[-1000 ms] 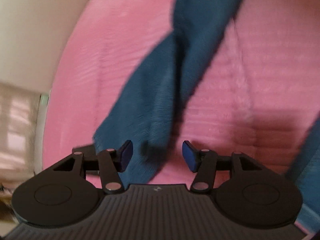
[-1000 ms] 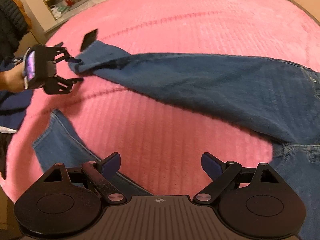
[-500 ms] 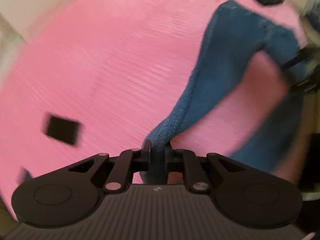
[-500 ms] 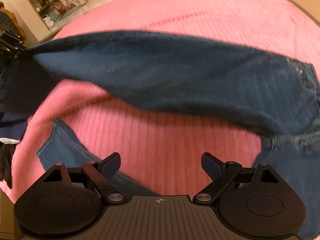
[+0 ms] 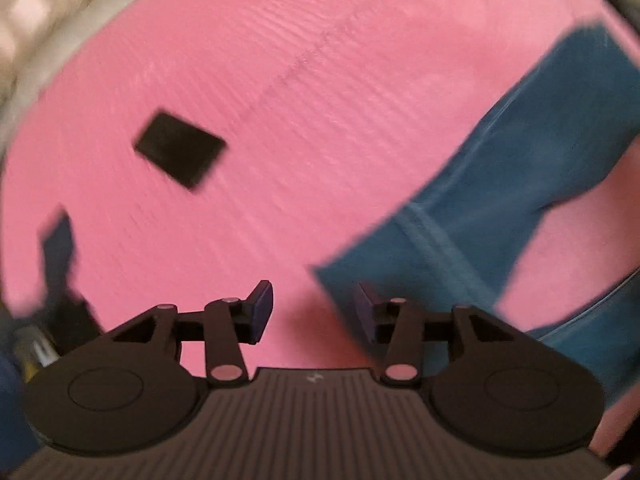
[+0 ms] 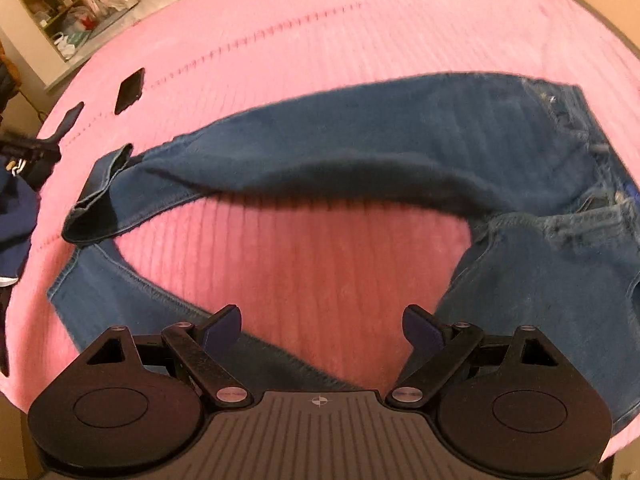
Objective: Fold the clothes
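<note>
The left tool [image 5: 312, 308] stands released, its blue pads apart with only pink cover between them; the hem end of a jeans leg [image 5: 460, 248] lies just ahead and to its right, touching nothing of the tool. The right tool [image 6: 322, 326] is likewise spread wide and holds nothing, hovering above the gap between the two legs of the jeans [image 6: 380, 148].

Judged from this, the step in hand is laying the jeans out: one leg arcs across ahead of the right tool, its cuff [image 6: 94, 204] crumpled and resting on the cuff end of the other leg, which runs beneath the right tool's left finger. The legs are joined at the waist, far to the right, and a pink oval of bed shows between them. The next move probably calls for gripping the far leg near cuff or seam and drawing it over so leg lies on leg, edges matched.

The denim is thick, dark blue, with stitched seams and a heavy drape, so it should hold a fold. The bedcover [image 6: 320, 40] is soft, ribbed pink plush. A flat black rectangular object [image 5: 178, 152] lies ahead and left of the left tool.
</note>
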A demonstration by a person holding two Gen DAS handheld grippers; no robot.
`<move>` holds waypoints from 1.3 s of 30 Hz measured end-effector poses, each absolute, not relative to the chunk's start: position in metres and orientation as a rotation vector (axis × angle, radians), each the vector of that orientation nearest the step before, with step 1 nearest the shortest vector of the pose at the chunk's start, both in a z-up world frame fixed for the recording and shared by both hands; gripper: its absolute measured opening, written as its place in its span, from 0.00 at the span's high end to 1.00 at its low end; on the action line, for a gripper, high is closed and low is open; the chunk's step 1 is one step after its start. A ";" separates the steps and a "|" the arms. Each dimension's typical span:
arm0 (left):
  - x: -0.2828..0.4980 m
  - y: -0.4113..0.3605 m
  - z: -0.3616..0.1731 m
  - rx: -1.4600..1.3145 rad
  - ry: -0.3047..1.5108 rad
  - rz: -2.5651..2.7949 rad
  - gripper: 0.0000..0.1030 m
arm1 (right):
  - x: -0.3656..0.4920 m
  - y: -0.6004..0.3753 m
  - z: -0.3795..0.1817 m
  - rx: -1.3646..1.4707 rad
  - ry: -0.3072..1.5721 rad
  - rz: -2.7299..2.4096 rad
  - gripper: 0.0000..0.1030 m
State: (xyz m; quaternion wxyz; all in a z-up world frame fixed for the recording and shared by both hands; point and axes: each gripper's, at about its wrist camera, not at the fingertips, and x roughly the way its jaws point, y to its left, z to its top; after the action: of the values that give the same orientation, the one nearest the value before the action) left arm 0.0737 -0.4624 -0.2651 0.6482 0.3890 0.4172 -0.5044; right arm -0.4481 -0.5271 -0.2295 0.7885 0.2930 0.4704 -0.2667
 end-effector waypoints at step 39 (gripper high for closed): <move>0.033 -0.297 -0.357 0.649 1.233 -1.071 0.74 | -0.446 -0.417 -0.228 0.624 1.126 -0.623 0.12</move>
State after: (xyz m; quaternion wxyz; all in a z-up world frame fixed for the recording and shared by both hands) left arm 0.0327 -0.2965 -0.3569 0.6381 0.2843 0.5403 -0.4691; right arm -0.4459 -0.4172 -0.2278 0.7550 0.2859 0.5163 -0.2857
